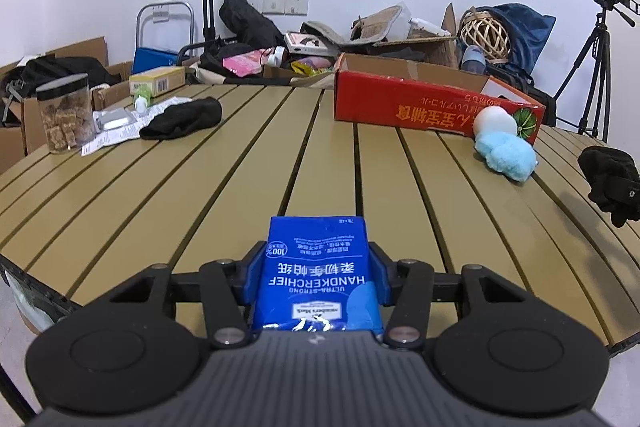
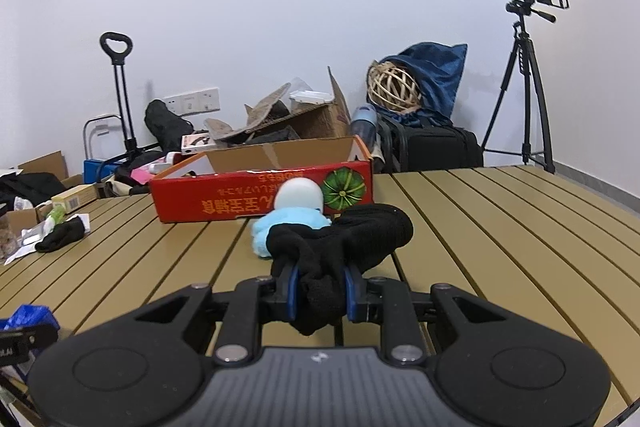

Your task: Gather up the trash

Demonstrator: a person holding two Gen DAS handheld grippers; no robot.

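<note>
On the slatted table [image 1: 224,187], the red box [image 1: 432,103] sits at the far edge straight ahead of both grippers, nearer the right gripper [image 2: 320,285] clamping a black glove [image 2: 344,239], left gripper [image 1: 316,275] pinching a tissue pack [image 1: 316,267] lengthwise.

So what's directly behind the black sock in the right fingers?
Behind the black sock sit a light-blue fluffy toy with a white ball-like head, then the red cardboard box. The toy's lower part is hidden.
</note>
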